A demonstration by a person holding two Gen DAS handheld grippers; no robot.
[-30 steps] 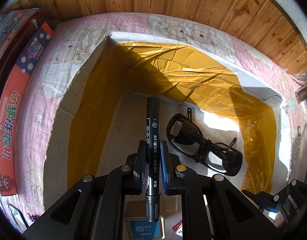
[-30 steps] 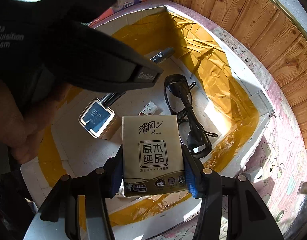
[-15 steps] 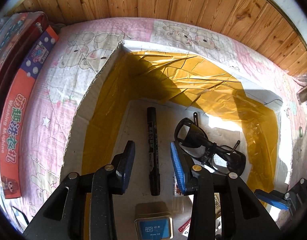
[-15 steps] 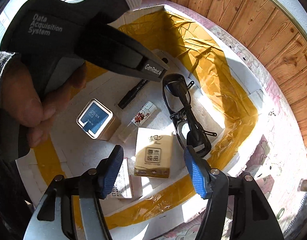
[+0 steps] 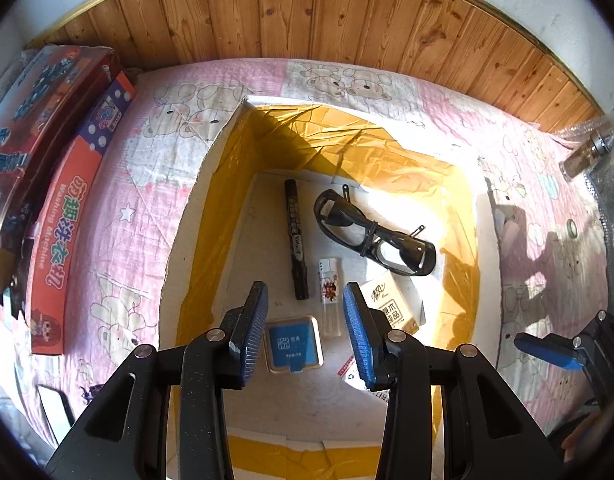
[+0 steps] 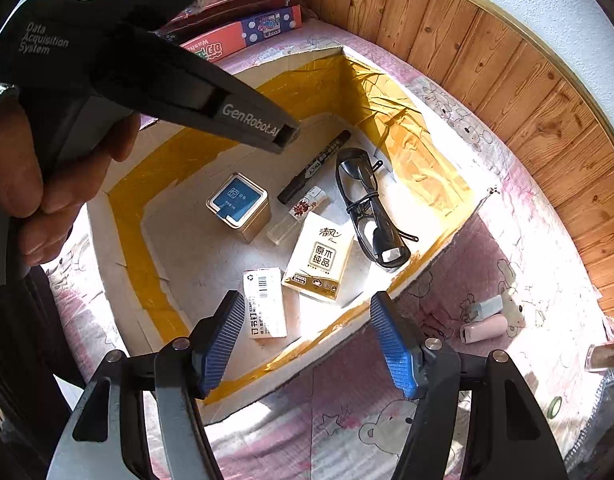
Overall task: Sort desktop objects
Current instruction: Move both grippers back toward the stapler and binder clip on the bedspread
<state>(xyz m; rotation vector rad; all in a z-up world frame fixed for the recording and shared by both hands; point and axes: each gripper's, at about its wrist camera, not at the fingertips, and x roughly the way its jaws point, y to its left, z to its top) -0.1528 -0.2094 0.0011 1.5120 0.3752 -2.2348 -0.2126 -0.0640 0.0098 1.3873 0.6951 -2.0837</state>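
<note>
1. Pink bear-print bedding [image 5: 127,216] covers the bed, backed by a wood-panelled wall [image 5: 307,12].
2. Left tool [image 5: 305,334]: blue pads apart and still widening, nothing between them, hovering over the box.
3. Right tool [image 6: 307,344]: pads wide apart and widening, empty, above the near rim of the box.
4. Cardboard box [image 5: 195,208], lined with yellow tape, holds the sorted things on its floor.
5. Nearest the tools: a square tin [image 5: 293,344] with a blue lid, a white staple box [image 6: 265,304], and a tissue pack [image 6: 319,258].
6. Mid-floor: a lighter [image 5: 330,296] just beside the black marker [image 5: 295,236], roughly parallel with it.
7. Farther right: black glasses [image 5: 371,236] in sunlight.
8. Left of the box, outside it: stacked red cartons [image 5: 63,216].
</note>
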